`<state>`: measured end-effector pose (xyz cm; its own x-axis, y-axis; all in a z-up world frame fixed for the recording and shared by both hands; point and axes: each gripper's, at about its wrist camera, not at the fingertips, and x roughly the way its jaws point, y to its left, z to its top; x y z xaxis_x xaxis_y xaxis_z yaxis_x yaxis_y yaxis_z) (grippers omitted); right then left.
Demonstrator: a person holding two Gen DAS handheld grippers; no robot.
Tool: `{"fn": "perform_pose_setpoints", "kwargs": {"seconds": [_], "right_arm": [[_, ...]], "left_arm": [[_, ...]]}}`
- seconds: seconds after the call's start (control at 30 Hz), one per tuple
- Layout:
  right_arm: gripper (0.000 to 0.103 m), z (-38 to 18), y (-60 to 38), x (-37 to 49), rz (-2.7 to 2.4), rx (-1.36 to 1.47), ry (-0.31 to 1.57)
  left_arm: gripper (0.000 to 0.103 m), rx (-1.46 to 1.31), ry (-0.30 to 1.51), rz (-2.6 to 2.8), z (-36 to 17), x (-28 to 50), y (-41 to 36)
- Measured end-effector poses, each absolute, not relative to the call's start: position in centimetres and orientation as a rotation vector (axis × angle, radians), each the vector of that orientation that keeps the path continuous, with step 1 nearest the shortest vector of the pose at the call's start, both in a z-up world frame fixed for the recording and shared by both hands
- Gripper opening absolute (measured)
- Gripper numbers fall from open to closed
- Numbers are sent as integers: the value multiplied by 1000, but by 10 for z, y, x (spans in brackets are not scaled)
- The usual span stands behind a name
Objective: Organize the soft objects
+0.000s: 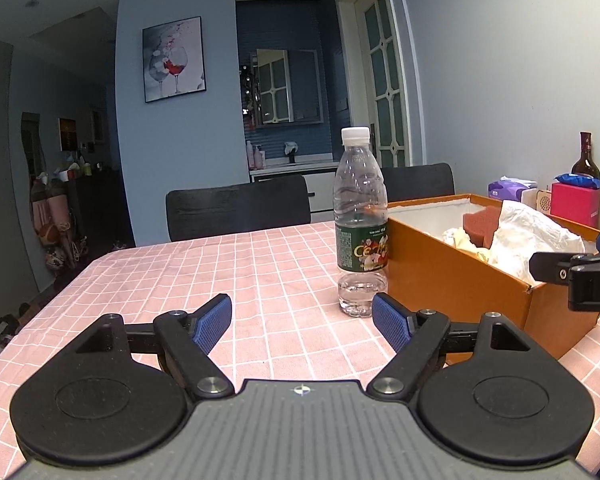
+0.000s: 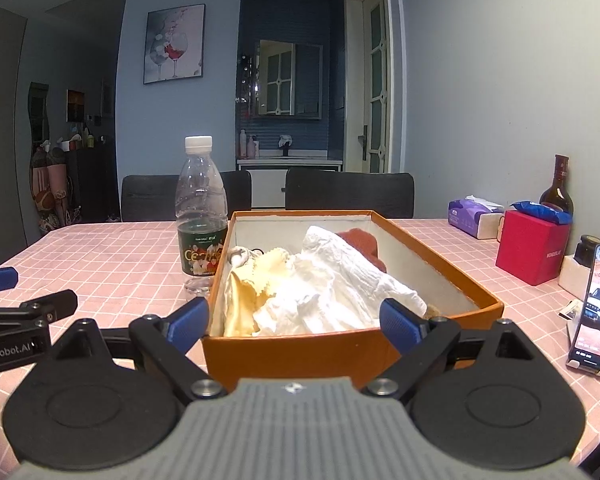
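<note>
1. My left gripper [image 1: 302, 322] has its jaws spread wide with nothing between them, low over the pink checked tabletop [image 1: 180, 280]. My right gripper [image 2: 294, 322] is spread just as wide and holds nothing, facing the near end of the orange box [image 2: 292, 350].
2. The soft things already lie in that box: a crumpled white paper or cloth [image 2: 332, 280] on top, a pale yellow cloth [image 2: 256, 280] at its left, and a reddish-brown sponge [image 2: 360, 244] at the far end. I see nothing soft loose on the tabletop, so I judge the sorting close to finished.
3. To do this step well I would come down on the white heap from above with the right jaws, pinch a raised fold rather than the whole pile, and press it flat inside the walls so nothing spills over the rim.
4. The water bottle [image 1: 360, 224] stands touching or just beside the box's left wall. It looks nearly empty and light, so my left jaws should keep off it; a nudge could tip it.
5. Writing: the bottle's green label shows "Ce" and then letters I cannot make out. The left gripper's side, seen from the right wrist, reads "enRobot.AI". The red box [image 2: 532, 248] has white print too small to read. The phone [image 2: 594, 312] shows an off-road car.
</note>
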<state>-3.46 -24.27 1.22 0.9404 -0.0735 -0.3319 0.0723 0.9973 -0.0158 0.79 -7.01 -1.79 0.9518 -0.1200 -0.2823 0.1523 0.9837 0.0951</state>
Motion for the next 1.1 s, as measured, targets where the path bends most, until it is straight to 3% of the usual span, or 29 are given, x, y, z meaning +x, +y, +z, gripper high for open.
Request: {"fn": "perform_pose_setpoints", "kwargs": {"seconds": [1.1], "right_arm": [[91, 13, -240, -38, -72, 14, 347]], "left_arm": [[94, 121, 273, -154, -11, 2, -70]]}}
